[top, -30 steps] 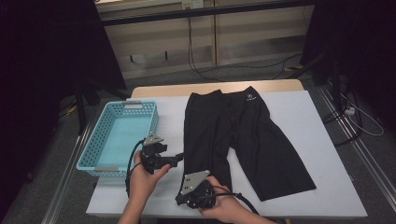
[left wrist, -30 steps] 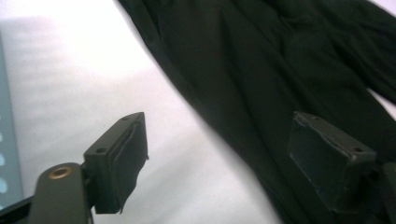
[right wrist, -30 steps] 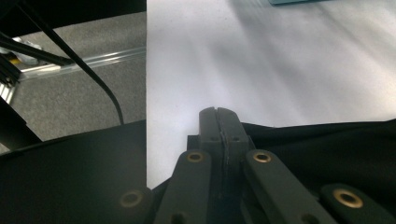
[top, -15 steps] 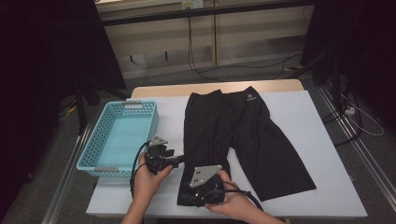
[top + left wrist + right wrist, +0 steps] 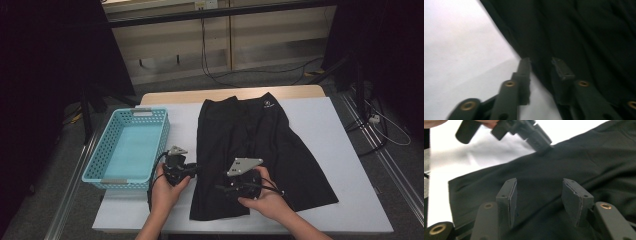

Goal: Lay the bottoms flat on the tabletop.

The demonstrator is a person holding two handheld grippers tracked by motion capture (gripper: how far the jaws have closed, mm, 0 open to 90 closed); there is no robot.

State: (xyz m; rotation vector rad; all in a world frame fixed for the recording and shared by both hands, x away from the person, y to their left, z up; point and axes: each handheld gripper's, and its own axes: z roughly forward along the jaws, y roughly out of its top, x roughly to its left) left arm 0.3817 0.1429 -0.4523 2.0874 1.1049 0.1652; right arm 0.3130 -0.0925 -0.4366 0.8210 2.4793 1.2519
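Note:
A pair of black shorts lies flat on the white table, waistband at the far side. My left gripper is at the outer edge of the shorts' left leg. In the left gripper view its jaws have just been closing, and they still stand apart, with the cloth edge running between them. My right gripper hovers over the lower part of the same leg and points toward the left gripper. Its jaws have just been opening and stand wide above the cloth, holding nothing.
A light blue plastic basket stands on the table's left side, close behind the left hand. White table surface lies bare to the right of the shorts. Dark floor, cables and a wooden cabinet lie beyond the far edge.
The right gripper has moved right and farther onto the shorts' leg, and its jaws have opened. The left gripper has shifted slightly toward the cloth edge and lower.

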